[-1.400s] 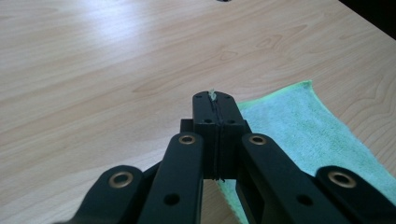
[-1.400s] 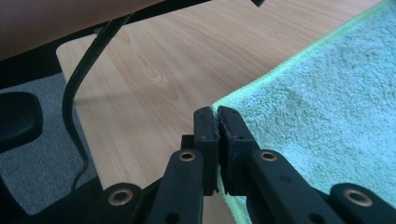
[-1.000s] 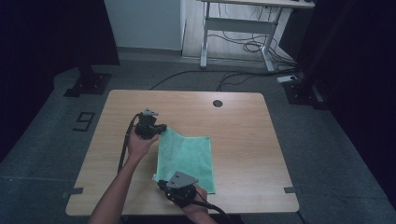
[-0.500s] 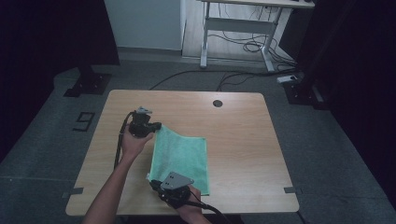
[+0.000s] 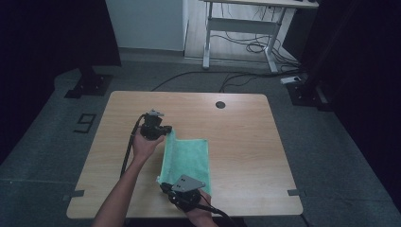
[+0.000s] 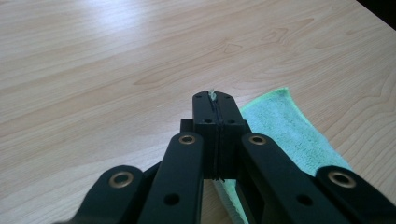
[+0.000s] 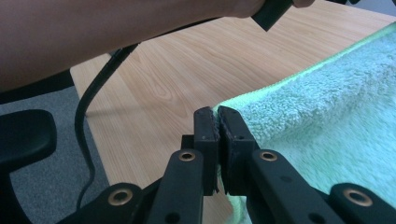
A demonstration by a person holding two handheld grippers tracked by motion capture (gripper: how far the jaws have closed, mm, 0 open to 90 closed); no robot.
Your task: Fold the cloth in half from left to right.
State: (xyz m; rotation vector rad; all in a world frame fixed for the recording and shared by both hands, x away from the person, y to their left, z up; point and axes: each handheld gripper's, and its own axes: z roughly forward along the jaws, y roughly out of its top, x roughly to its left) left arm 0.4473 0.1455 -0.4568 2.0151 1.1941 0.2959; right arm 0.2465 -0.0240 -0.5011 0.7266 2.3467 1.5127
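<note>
A green towel (image 5: pixel 189 158) lies on the wooden table (image 5: pixel 246 142), its left edge raised off the wood. My left gripper (image 5: pixel 166 131) is shut on the towel's far left corner. In the left gripper view the jaws (image 6: pixel 214 99) are pressed together with a sliver of green cloth between the tips, and the towel (image 6: pixel 285 126) trails off to the right. My right gripper (image 5: pixel 161 182) is shut on the near left corner. In the right gripper view its tips (image 7: pixel 217 115) pinch the towel (image 7: pixel 327 93) at its edge.
A dark round hole (image 5: pixel 220 104) sits near the table's far edge. The left forearm (image 7: pixel 116 28) and its cable (image 7: pixel 91 107) cross the top of the right gripper view. A white desk frame (image 5: pixel 241 28) and floor cables stand beyond the table.
Both grippers swung a little left with the towel's edge, then came back right. The towel's left edge now stands higher and the cloth looks narrower.
</note>
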